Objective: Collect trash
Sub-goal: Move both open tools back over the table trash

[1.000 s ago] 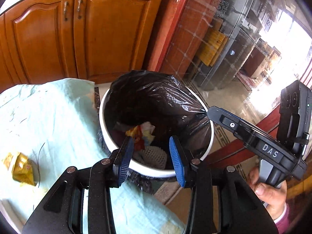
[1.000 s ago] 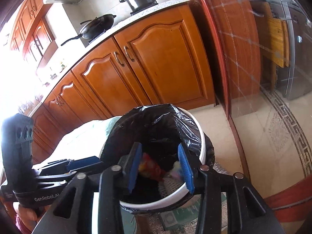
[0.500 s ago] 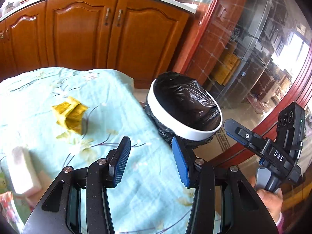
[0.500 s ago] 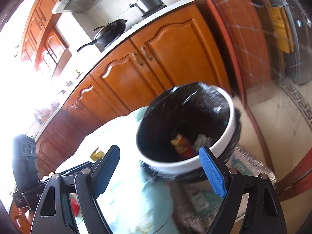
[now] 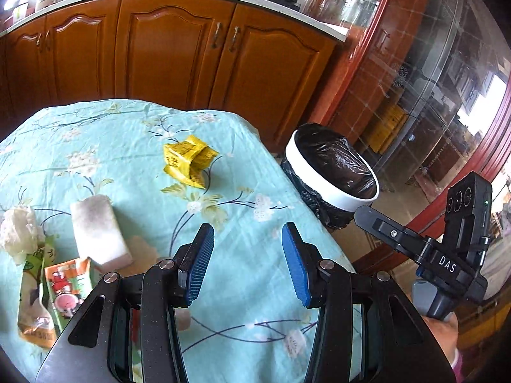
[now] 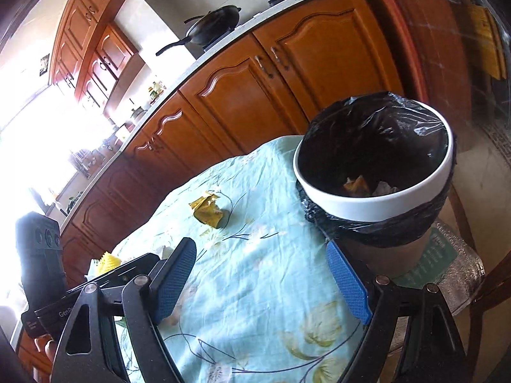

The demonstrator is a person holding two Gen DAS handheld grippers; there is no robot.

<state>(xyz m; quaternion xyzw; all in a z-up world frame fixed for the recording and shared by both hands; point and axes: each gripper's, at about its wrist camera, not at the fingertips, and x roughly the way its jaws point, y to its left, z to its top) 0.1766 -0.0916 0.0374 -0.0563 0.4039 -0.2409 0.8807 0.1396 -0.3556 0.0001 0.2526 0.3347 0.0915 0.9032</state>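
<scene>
The white-rimmed bin (image 6: 377,204), lined with a glossy black bag, holds crumpled wrappers and stands just off the desk (image 5: 134,134) edge. Both tongs tilt down over the floral cloth: left tongs (image 5: 246,261) partly open, empty; right tongs (image 6: 258,284) wide, jaws just opened, empty. A crumpled yellow wrapper (image 5: 188,161) lies mid-desk

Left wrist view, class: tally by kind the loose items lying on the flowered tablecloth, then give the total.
Crumpled yellow wrapper: 1
White sponge block: 1
Crumpled white paper wad: 1
Printed snack packets: 2
Total: 5
</scene>
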